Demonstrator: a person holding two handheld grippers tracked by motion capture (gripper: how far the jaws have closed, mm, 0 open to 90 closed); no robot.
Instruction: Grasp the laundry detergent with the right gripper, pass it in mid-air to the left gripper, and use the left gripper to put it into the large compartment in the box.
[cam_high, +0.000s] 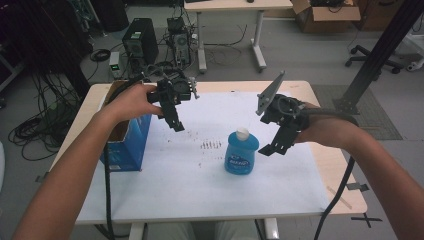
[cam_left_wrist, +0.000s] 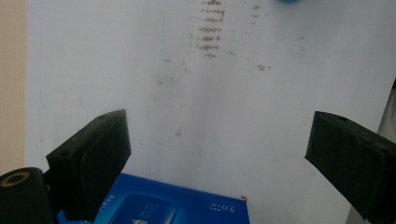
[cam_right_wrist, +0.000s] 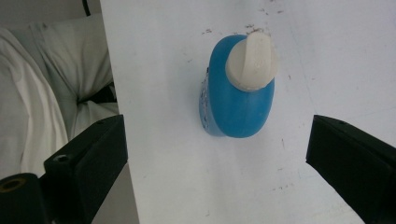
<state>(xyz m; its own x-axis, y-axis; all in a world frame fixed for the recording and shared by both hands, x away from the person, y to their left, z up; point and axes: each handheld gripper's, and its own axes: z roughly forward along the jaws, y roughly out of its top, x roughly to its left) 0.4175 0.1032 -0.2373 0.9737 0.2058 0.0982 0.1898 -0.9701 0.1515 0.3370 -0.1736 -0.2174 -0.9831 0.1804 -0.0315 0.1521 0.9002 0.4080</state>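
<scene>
White sheet (cam_high: 190, 175) covers most of the tabletop; bare wood strips show at the left and right edges in the high view. Blue bottle (cam_high: 241, 152) with a white cap (cam_high: 242, 133) stands upright just right of frame centre, alone on the sheet, open surface all round it. Smudge marks (cam_high: 211, 145) sit just left of the bottle, not touching.

Blue box (cam_high: 125, 142) stands at the left edge of the table, top flaps open, well apart from the bottle. Wide clear stretch of sheet between box and bottle, and more below the bottle toward the near edge.

Writing: bottle has a dark label on its front, text too small to read. In the left gripper view the box (cam_left_wrist: 187, 207) shows "5.0" plus small characters, upside down; the rest is unreadable.

Left gripper (cam_high: 176, 122) is held in the air at upper left of centre, above the box's right side, tilted down and right; hand (cam_high: 131, 102) wraps it from the left. Jaws spread wide, nothing between them.

Right gripper (cam_high: 272, 147) hovers just right of the bottle, near but not touching, pointing down and left; hand (cam_high: 325, 130) behind it. Its own view looks down on the bottle (cam_right_wrist: 240, 88) at upper centre, ahead of the wide-apart jaws. Empty.

Table's near edge and the person's light trousers (cam_right_wrist: 46, 93) fill the left of that view.
</scene>
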